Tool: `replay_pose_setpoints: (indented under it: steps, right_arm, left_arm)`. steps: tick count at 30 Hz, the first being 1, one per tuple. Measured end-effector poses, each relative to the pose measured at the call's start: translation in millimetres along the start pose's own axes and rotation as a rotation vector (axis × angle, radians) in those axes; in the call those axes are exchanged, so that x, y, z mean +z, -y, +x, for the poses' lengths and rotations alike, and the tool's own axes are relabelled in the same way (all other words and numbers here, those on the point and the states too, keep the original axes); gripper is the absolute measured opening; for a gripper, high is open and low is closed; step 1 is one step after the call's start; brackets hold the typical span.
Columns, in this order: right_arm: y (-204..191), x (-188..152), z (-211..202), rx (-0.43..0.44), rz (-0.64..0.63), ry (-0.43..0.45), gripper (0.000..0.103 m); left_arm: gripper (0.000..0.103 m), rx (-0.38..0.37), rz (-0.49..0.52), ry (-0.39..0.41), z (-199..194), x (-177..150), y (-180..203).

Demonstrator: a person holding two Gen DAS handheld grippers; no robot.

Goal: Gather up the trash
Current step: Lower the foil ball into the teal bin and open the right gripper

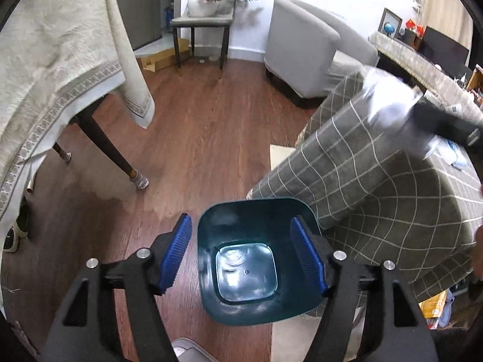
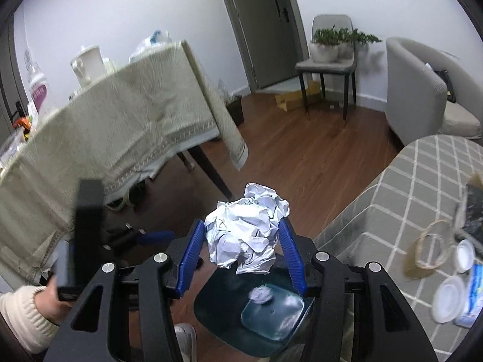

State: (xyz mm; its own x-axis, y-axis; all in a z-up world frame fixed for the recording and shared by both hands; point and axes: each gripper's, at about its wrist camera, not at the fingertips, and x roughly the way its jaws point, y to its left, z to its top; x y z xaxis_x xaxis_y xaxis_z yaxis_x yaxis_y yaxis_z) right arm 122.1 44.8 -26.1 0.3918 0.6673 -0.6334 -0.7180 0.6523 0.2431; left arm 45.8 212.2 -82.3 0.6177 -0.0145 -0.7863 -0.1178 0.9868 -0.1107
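A dark teal trash bin [image 1: 208, 271] stands on the wood floor beside the checked table. My left gripper [image 1: 241, 253] is open and empty right above the bin, one finger on each side of its rim. My right gripper [image 2: 241, 247] is shut on a crumpled white paper ball [image 2: 244, 232] and holds it above the bin [image 2: 211, 310]. A smaller crumpled paper wad [image 2: 260, 295] lies on the bin's bottom. In the left wrist view the right gripper and its paper [image 1: 389, 105] show blurred at the upper right.
A table with a grey checked cloth [image 1: 392, 196] stands right of the bin, carrying white lids [image 2: 449, 301] and a paper bag [image 2: 428, 250]. A dining table with a beige cloth [image 1: 51, 60] stands left. A grey armchair [image 1: 302, 51] and a chair with a plant [image 1: 208, 9] stand behind.
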Motion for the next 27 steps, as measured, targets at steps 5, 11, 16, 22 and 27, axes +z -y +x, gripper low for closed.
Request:
replay_pose_setpoints:
  steps: [5, 11, 16, 22, 27]
  right_arm:
    - [-9, -6, 26, -0.005, -0.013, -0.065, 0.052]
    - [-20, -19, 55, -0.023, -0.04, -0.149, 0.052]
    - [-22, -31, 74, -0.04, -0.047, -0.211, 0.052]
    - [-28, -45, 97, -0.056, -0.068, -0.291, 0.052]
    - [-28, -57, 105, -0.072, -0.086, -0.342, 0.052]
  left_arm:
    - [0.071, -0.007, -0.039, 0.075, -19, 5, -12]
    - [0.068, -0.007, -0.056, 0.192, -49, 14, -23]
    - [0.062, -0.021, -0.058, 0.244, -67, 19, -23]
    - [0.053, -0.033, -0.052, 0.273, -79, 27, -20]
    - [0.049, -0.065, -0.045, 0.28, -86, 28, -17]
